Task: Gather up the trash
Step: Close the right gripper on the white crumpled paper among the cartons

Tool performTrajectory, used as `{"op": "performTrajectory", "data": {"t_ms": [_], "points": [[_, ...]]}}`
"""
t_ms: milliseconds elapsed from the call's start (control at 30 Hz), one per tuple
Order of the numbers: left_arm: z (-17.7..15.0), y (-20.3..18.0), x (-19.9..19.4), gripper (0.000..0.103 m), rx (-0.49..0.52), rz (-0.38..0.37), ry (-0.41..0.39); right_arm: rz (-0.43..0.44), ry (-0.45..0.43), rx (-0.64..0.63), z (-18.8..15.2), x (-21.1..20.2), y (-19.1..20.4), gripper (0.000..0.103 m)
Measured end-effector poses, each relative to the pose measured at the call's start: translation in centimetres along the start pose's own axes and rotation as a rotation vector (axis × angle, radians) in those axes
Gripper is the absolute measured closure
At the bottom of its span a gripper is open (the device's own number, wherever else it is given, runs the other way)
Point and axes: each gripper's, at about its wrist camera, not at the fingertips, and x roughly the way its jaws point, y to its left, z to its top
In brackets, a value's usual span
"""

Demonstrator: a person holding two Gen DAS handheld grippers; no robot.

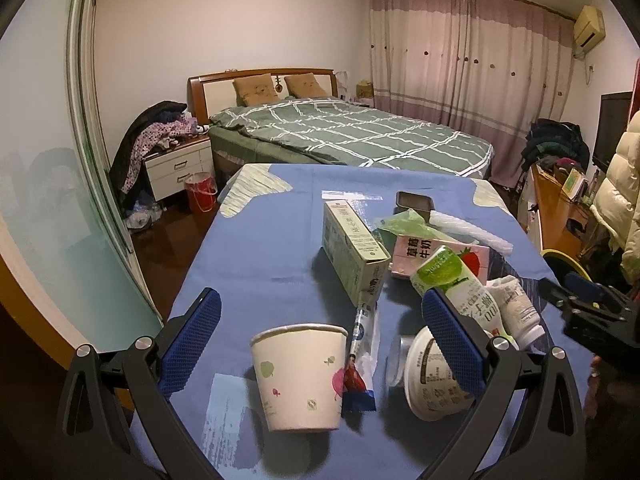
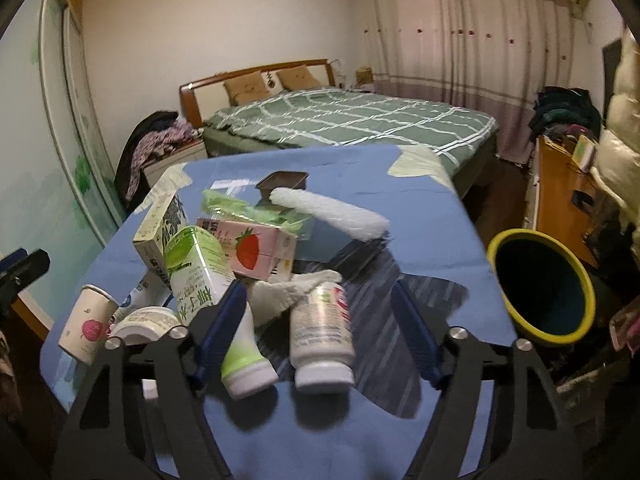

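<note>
Blue padded fingers of the right gripper (image 2: 320, 320) stood spread wide, low over the table (image 2: 420, 208), with a white bottle (image 2: 322, 340) lying on its side between them and untouched. Just left of it lay a green-and-white tube (image 2: 224, 312), its cap toward the camera, against the left finger. The left gripper (image 1: 320, 344) was likewise spread, holding nothing, with a paper cup (image 1: 300, 376) upright between its fingers and a snack wrapper (image 1: 360, 364) and a lidded tub (image 1: 432, 380) just beside the cup.

Farther on, a crumpled tissue (image 2: 288, 296) sat behind the bottle, then a strawberry milk carton (image 2: 256, 252), a pale green carton (image 1: 354, 248), a green plastic bag (image 2: 240, 208), a foam sleeve (image 2: 332, 212) and a dark tray (image 2: 282, 182). A yellow-rimmed bin (image 2: 540, 284) stood off the table's right edge.

Collection looked barely begun, with every item out on the cloth. The likely next move was to close on the bottle across its body, squarely enough that the round side did not roll, then carry it right to the bin.
</note>
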Motion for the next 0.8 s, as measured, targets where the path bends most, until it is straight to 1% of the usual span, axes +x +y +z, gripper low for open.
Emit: {"op": "performTrajectory", "data": {"t_ms": [167, 300, 367, 533, 633, 700, 733, 767, 800], "points": [[0.3, 0.2, 1.0, 0.004, -0.004, -0.001, 0.012, 0.011, 0.060, -0.079, 0.5, 2.8, 1.3, 0.047], [0.5, 0.3, 1.8, 0.004, -0.005, -0.002, 0.025, 0.014, 0.100, -0.112, 0.7, 4.4, 1.7, 0.054], [0.7, 0.3, 2.2, 0.004, -0.006, -0.001, 0.031, 0.009, 0.108, -0.126, 0.8, 5.0, 1.8, 0.056], [0.9, 0.2, 2.8, 0.004, -0.011, -0.003, 0.038, 0.001, 0.095, -0.163, 1.1, 5.9, 2.3, 0.056], [1.0, 0.1, 3.0, 0.004, -0.008, -0.004, 0.039, -0.027, 0.109, -0.184, 1.2, 6.7, 2.4, 0.065], [0.9, -0.1, 2.9, 0.004, -0.005, -0.004, 0.038, -0.034, 0.125, -0.191, 1.2, 7.2, 2.2, 0.079], [0.9, -0.1, 3.0, 0.004, -0.005, -0.005, 0.038, -0.032, 0.118, -0.191, 1.1, 7.1, 2.2, 0.080], [0.9, -0.3, 2.9, 0.004, -0.004, -0.005, 0.037, -0.031, 0.116, -0.191, 1.2, 7.0, 2.1, 0.085], [0.9, -0.3, 2.9, 0.004, -0.004, -0.006, 0.036, -0.027, 0.111, -0.185, 1.3, 6.9, 2.1, 0.100]]}}
